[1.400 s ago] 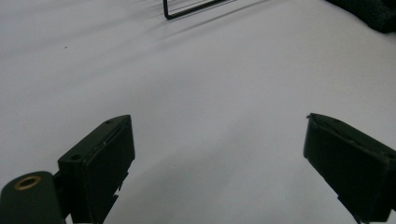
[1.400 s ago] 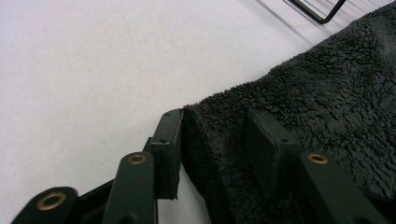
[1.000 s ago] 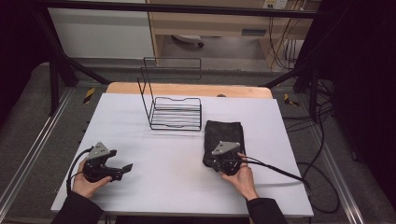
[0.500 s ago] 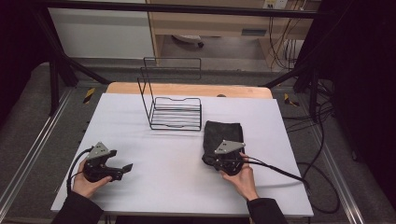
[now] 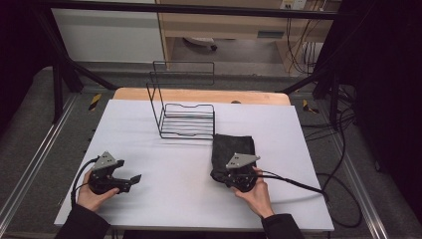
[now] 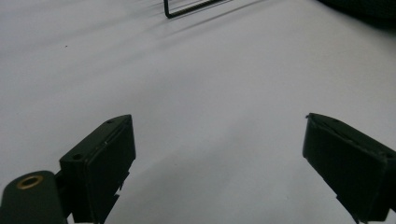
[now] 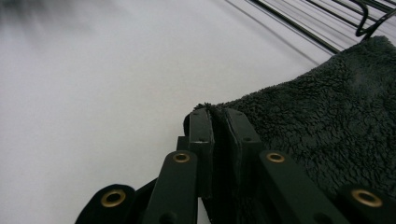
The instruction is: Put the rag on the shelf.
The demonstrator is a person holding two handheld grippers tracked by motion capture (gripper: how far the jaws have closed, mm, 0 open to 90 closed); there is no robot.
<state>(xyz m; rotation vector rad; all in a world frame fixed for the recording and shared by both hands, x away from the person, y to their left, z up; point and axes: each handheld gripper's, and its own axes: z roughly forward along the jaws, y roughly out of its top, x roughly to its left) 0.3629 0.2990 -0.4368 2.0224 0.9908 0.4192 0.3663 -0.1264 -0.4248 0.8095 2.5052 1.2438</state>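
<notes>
A dark grey fluffy towel lies folded on the white table, right of centre. My right gripper sits at the towel's near left corner. In the right gripper view its jaws are pressed together on the towel's edge, and my right gripper is shut on that cloth. My left gripper rests on the table at the near left and points right. In the left gripper view my left gripper stands wide open over bare table, with nothing between the jaws.
A black wire rack stands just beyond the towel at the table's middle back, with a tall upright frame on its left. Its wires run close past the towel's far end. Cables trail off the table's right side.
</notes>
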